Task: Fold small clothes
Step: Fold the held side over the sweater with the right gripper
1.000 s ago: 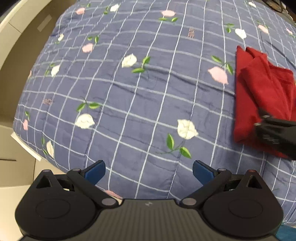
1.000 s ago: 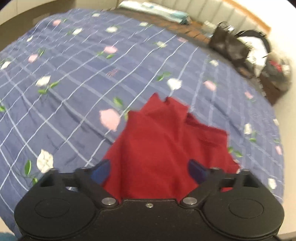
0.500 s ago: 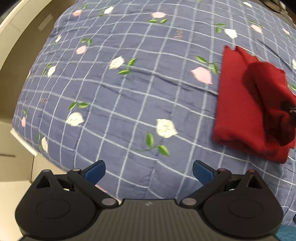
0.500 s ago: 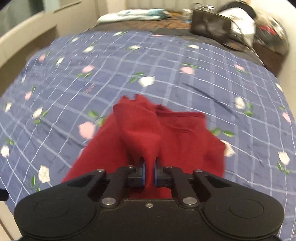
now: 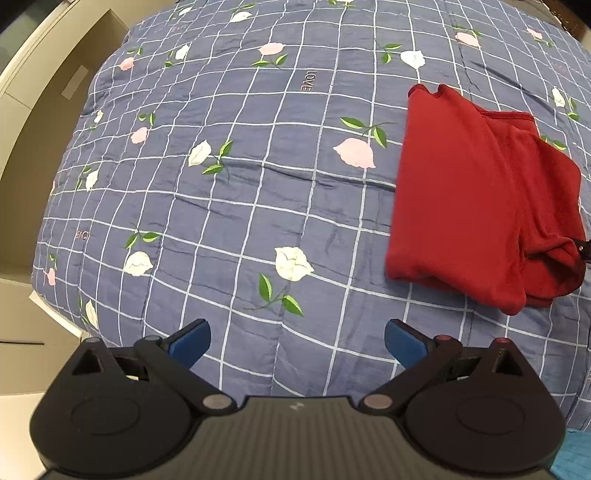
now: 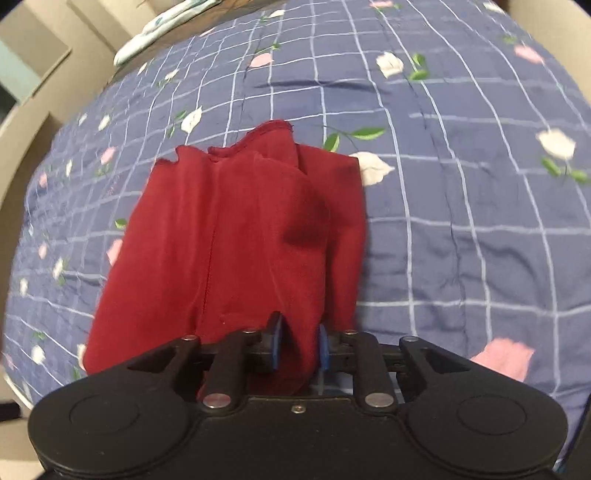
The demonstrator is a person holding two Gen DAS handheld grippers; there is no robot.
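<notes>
A dark red garment [image 5: 472, 206] lies partly folded on the blue checked bedspread [image 5: 240, 203], at the right of the left wrist view. My left gripper [image 5: 297, 343] hangs open over bare bedspread, well to the left of the garment and near its front edge, with nothing between its fingers. In the right wrist view the red garment [image 6: 240, 240] stretches away from my right gripper [image 6: 298, 345]. Its blue pads stand close together with a bunched fold of the near edge filling the gap. A sliver of that gripper [image 5: 585, 247] shows at the garment's right edge.
The bedspread [image 6: 461, 184] with its flower print fills most of both views. Beige furniture [image 5: 22, 147] borders the bed's left edge. A light folded cloth [image 6: 159, 26] lies at the far end of the bed. Something teal [image 5: 572, 458] shows at the bottom right corner.
My right gripper shut on the garment's near edge, lifted it, then carried the fold over and down; its pads now stand slightly wider apart. The left gripper stayed open and shifted a little.
</notes>
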